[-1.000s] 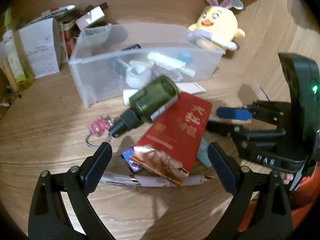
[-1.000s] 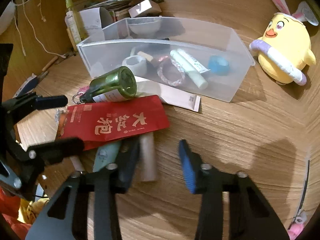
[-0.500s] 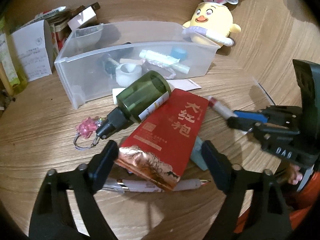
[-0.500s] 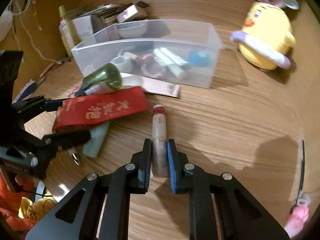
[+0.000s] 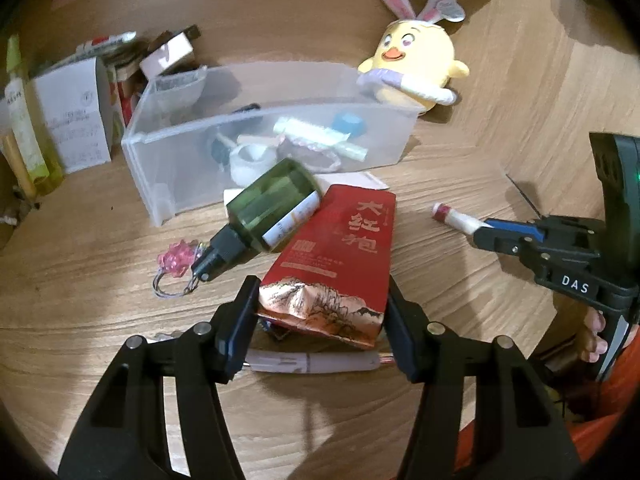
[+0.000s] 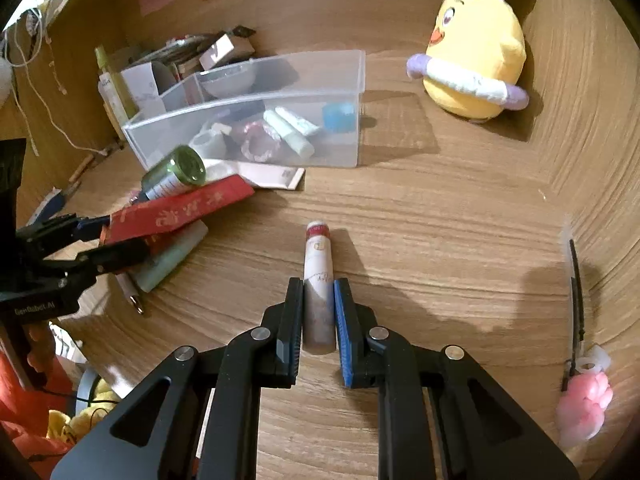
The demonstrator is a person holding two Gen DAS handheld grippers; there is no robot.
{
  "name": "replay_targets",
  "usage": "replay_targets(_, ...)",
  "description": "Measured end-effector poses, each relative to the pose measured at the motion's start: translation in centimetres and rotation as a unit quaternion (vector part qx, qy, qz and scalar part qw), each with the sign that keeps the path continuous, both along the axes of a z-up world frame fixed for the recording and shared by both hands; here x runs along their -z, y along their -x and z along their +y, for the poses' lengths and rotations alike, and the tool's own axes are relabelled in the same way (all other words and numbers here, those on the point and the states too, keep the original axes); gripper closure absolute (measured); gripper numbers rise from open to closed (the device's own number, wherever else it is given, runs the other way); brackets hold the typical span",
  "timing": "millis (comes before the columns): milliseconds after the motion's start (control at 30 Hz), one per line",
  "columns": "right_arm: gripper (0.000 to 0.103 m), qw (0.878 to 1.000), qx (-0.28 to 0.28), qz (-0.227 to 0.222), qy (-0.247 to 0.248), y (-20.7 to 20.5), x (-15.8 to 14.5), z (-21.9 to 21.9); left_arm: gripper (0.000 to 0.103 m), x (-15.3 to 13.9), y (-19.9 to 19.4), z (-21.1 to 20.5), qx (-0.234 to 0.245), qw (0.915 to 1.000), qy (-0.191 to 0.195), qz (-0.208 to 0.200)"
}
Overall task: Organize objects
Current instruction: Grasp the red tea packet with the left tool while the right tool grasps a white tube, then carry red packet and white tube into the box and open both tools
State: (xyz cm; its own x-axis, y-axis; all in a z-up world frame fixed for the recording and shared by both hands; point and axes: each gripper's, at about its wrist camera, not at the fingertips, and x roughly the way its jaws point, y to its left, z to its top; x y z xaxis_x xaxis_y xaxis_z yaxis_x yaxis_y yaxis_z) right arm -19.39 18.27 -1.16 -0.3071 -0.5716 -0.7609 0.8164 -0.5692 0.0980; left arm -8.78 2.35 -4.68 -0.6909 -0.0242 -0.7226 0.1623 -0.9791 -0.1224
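1. Red foil is what I am watching first: the red tea pouch (image 5: 340,256) is lying on the wooden tabletop (image 5: 440,184) in front of the clear plastic bin (image 5: 256,120), and its crumpled end is sitting between the fingers of the left gripper (image 5: 320,312).
2. I am closing the left jaws on that end. The pads are looking as if they are touching both edges, but I am not judging the grip as firm.
3. I am holding the right gripper (image 6: 318,320) clamped on the small white tube with a red cap (image 6: 318,264), gripping its rear half while the capped end is pointing toward the bin.
4. Risk, left side: the green bottle (image 5: 272,208) is leaning on the pouch's far corner. Lifting the pouch is likely to roll the bottle toward the pink keyring (image 5: 176,264).
5. Risk, left side: a pen (image 5: 312,362) and another small item are lying beneath the pouch. Jaws that are closing low could be pinching these as well.
6. Risk, left side: foil is crushing easily, so the pouch may be slipping out during lifting.
7. Risk, right side: the tube is round and held near one end, so it may be pivoting downward in transit.
8. Risk, both sides: the two grippers are working near each other, so simultaneous moves toward the bin could be causing a collision.
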Motion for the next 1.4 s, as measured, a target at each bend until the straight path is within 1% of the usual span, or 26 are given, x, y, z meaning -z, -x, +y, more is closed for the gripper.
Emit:
replay_targets(167,0.089,1.0,-0.002,0.016,0.019,-0.5,-1.6,0.1,0.045,-1.4,-0.5,1.4,0.008,0.9995,0.023,0.021)
replay_targets(367,0.089,0.998,-0.003,0.031,0.045,-0.8,-3.3,0.1,0.045,-3.7,-0.6,2.0,0.01,0.9984,0.026,0.05)
replay_targets(500,0.089,0.998,-0.004,0.043,0.056,-0.9,-4.2,-0.3,0.045,-5.3,-0.5,1.5,-0.001,0.997,0.021,0.075)
replay_targets(633,0.089,0.996,-0.009,0.054,0.069,-0.8,-5.3,-0.7,0.045,-6.9,-0.3,0.8,-0.018,0.9949,0.027,0.095)
replay_targets(833,0.089,0.992,-0.014,0.079,0.1,-0.2,-8.0,-2.4,0.045,-9.0,0.5,-1.9,-0.052,0.991,0.038,0.117)
replay_targets(1000,0.089,0.989,-0.02,0.094,0.116,1.0,-10.0,-4.8,0.045,-9.6,2.2,-4.7,-0.077,0.9904,0.037,0.109)
replay_targets(1133,0.089,0.988,-0.023,0.101,0.113,2.1,-10.7,-7.1,0.045,-9.4,3.9,-6.4,-0.092,0.9903,0.041,0.096)
replay_targets(1200,0.089,0.989,-0.021,0.106,0.101,2.7,-10.7,-8.6,0.045,-9.2,4.8,-7.1,-0.095,0.991,0.038,0.087)
replay_targets(1333,0.089,0.99,-0.018,0.116,0.072,3.9,-10.0,-11.2,0.045,-8.3,7.0,-8.4,-0.09,0.9938,0.018,0.063)
replay_targets(1400,0.089,0.991,-0.015,0.122,0.056,4.6,-9.4,-12.3,0.045,-7.9,7.9,-8.7,-0.088,0.9945,0.018,0.053)
